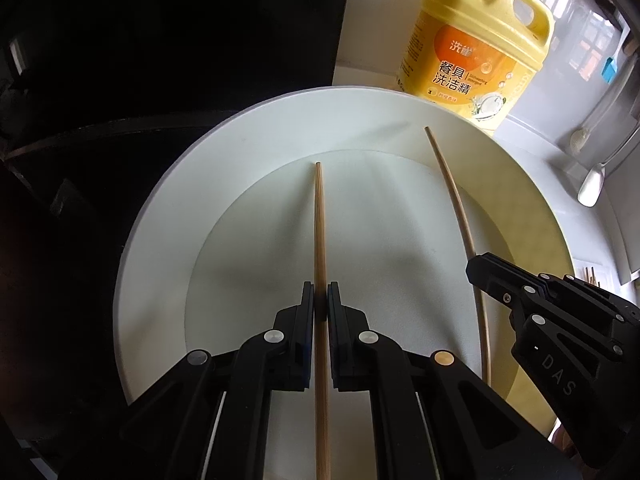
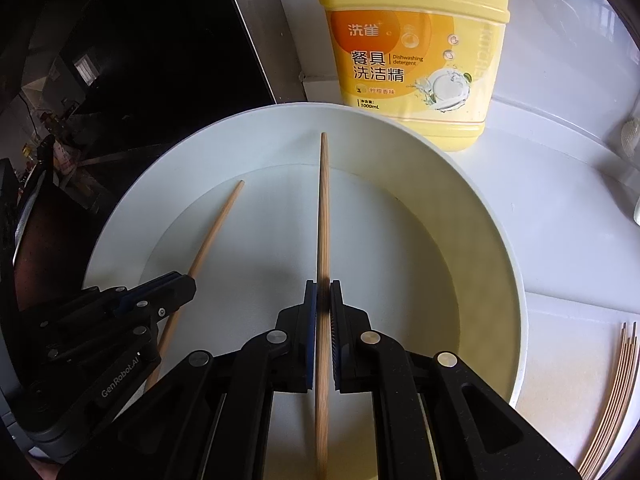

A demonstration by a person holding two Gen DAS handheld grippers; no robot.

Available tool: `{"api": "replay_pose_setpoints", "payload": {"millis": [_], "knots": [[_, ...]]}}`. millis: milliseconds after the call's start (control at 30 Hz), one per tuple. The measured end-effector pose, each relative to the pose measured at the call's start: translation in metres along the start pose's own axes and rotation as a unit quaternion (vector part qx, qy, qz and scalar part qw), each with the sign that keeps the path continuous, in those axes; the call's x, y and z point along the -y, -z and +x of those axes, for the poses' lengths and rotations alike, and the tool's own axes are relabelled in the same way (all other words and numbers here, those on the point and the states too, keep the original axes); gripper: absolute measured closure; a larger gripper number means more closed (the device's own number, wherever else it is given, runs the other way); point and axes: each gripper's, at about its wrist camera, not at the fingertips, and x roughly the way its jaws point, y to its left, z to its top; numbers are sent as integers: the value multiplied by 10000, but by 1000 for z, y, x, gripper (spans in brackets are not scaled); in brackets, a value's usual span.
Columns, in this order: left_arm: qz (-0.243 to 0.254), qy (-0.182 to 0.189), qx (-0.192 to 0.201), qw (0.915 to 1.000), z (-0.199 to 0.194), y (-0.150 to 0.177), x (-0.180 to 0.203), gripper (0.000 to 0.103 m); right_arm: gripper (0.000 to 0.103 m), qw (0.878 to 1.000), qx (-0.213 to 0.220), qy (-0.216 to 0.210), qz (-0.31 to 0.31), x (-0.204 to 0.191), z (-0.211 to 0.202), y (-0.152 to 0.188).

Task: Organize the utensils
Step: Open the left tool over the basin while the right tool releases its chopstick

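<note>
Left wrist view: the left gripper [image 1: 321, 300] has its fingers closed on a chopstick [image 1: 319, 220], which runs straight out toward the far side over the white plate [image 1: 160, 240]. To the right, the right gripper [image 1: 480, 268] grips a second chopstick [image 1: 448, 184], its tip reaching over the plate's far right rim. A yellow detergent bottle [image 1: 472, 52] stands on the white table [image 1: 540, 132] just beyond the plate, and a white spoon-like utensil [image 1: 591, 186] hangs or leans at the far right; the fisheye edge makes it hard to tell which.

Right wrist view: the right gripper [image 2: 323, 302] is clamped on its chopstick [image 2: 323, 208], pointing toward the bottle [image 2: 412, 60]. The left gripper [image 2: 182, 284] shows at the near left with the other chopstick [image 2: 218, 224] slanting over the plate [image 2: 480, 208]. On the table [image 2: 560, 220] to the near right lies a bundle of chopsticks [image 2: 616, 392], side by side.

As a judgement, the task is partly done: several sticks are already gathered on the right, and the two held over the plate are the last loose ones in sight. What remains is to carry them to that bundle and align them.
</note>
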Motion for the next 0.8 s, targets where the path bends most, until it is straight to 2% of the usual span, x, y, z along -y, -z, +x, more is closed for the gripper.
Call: {"api": "replay_pose_setpoints", "payload": {"millis": [100, 133, 200, 233, 267, 367, 567, 800], "knots": [[-3, -111, -34, 9999, -1, 1, 0, 94, 94, 10000, -10, 63, 36, 2, 0, -1], [-13, -127, -40, 9999, -2, 1, 0, 89, 91, 9999, 8, 88, 52, 2, -1, 0], [-62, -160, -7, 9999, -7, 2, -2, 67, 79, 9998, 91, 142, 50, 3, -7, 0], [-98, -188, 51, 9998, -14, 3, -8, 44, 78, 9998, 122, 166, 45, 3, -10, 0], [-136, -215, 149, 9996, -19, 4, -9, 33, 77, 9997, 150, 167, 46, 3, -13, 1], [-190, -315, 277, 9989, -31, 5, -11, 31, 77, 9996, 225, 192, 48, 4, -21, 3], [-335, -466, 329, 9978, -46, 10, -21, 19, 65, 9993, 328, 184, 56, 2, -35, 9], [-296, -586, 402, 9970, -63, 20, -25, 13, 53, 9987, 441, 236, 20, -6, -49, 11]]}}
